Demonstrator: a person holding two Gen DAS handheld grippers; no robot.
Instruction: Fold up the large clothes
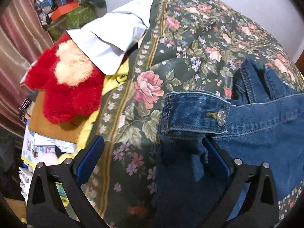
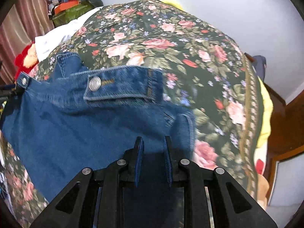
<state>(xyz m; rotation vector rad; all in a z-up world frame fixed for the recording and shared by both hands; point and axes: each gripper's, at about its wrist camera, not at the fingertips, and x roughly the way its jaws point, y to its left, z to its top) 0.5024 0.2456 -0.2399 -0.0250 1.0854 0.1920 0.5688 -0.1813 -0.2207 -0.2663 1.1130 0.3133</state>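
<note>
A bed is covered by a dark green rose-patterned bedspread point(image 1: 190, 38), with pale walls behind and a red plush toy point(image 1: 62, 87) at its edge. A blue denim garment point(image 2: 76, 125) is laid across the bedspread, its buttoned cuffs point(image 1: 193, 112) pointed outward sideways. The left tongs point(image 1: 152, 163) are spread wide over denim without gripping; the right tongs point(image 2: 153, 155) are nearly closed, pinched on the denim.

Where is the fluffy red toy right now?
In the left wrist view the red plush toy lies at the left edge of the floral bedspread, just under a white cloth and on a brown box.
</note>
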